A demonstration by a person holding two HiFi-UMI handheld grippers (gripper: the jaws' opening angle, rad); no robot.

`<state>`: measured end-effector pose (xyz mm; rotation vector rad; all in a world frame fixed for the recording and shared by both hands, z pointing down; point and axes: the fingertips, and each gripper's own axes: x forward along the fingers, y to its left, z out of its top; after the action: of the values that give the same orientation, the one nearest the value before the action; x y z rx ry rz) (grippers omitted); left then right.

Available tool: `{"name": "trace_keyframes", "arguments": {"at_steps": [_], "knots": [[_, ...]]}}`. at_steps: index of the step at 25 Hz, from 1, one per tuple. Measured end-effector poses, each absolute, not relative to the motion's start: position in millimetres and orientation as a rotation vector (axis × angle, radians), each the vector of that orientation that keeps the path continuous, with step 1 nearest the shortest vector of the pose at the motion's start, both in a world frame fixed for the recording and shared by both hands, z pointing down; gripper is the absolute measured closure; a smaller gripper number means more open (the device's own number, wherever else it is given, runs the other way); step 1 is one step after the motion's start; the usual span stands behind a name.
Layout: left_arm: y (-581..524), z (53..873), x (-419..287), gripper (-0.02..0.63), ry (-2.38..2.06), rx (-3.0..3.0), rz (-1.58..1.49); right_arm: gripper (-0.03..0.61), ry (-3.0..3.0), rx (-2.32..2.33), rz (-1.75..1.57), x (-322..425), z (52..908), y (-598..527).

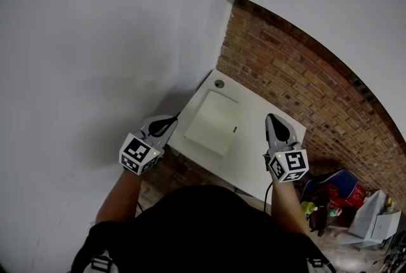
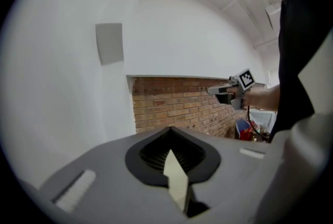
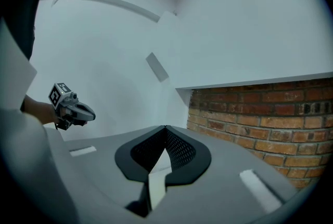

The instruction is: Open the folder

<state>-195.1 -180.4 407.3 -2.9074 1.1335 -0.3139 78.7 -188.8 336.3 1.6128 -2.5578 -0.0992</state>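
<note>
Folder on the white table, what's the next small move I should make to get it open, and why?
Probably open the right claw and lower it toward the right edge of the folder, where a small dark mark may be a clasp. The folder lies closed and flat on the white table; the right claw and the left claw are both shut and clear of it.

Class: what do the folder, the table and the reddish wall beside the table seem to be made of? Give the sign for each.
Folder: probably card or matt plastic; flat, pale cream, no shine.
Table: likely white laminate or painted board; smooth, even top.
Wall: bare red-brown brick, with mortar lines showing between courses.
</note>
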Motion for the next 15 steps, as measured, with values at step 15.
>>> {"name": "trace_keyframes", "arguments": {"at_steps": [15], "knots": [[-199.1,450.0,-120.6,0.612,1.023,-2.837,-0.534,0.578,-2.55,1.603,-0.029,113.2,355.1,-196.4]]}}
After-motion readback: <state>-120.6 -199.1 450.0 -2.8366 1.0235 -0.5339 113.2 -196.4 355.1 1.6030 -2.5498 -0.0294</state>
